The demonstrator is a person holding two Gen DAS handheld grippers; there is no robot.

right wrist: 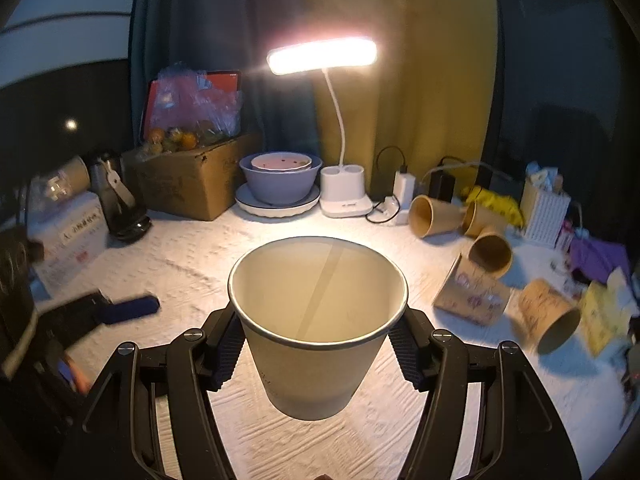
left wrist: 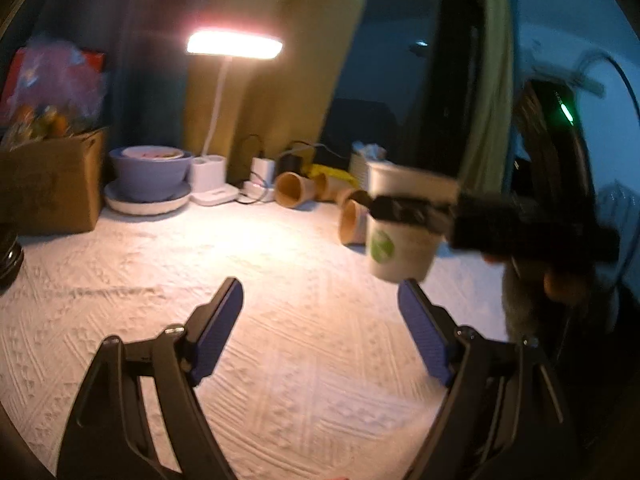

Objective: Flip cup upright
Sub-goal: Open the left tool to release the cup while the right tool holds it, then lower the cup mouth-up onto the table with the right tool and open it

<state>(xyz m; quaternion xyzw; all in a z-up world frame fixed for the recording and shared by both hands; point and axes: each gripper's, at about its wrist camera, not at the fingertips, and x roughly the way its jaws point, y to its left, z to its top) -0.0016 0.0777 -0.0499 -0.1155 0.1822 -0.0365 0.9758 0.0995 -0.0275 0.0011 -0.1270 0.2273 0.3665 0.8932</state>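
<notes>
Right hand-held gripper [right wrist: 318, 350] pinches the white paper cup [right wrist: 318, 320] between its pads, mouth up, raised off the desk [right wrist: 192, 264]. Left hand-held gripper [left wrist: 320, 328] is spread wide, holding nothing; the cup sits ahead to its right. Brown cups [right wrist: 434, 210] lie toppled beyond.

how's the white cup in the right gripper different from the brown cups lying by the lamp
The white paper cup stands mouth-up, clamped between the right gripper fingers; the brown paper cups lie on their sides on the white tablecloth, ungripped. The white cup is pale with a green logo in the left wrist view; the brown ones are kraft-coloured. All look empty.
</notes>
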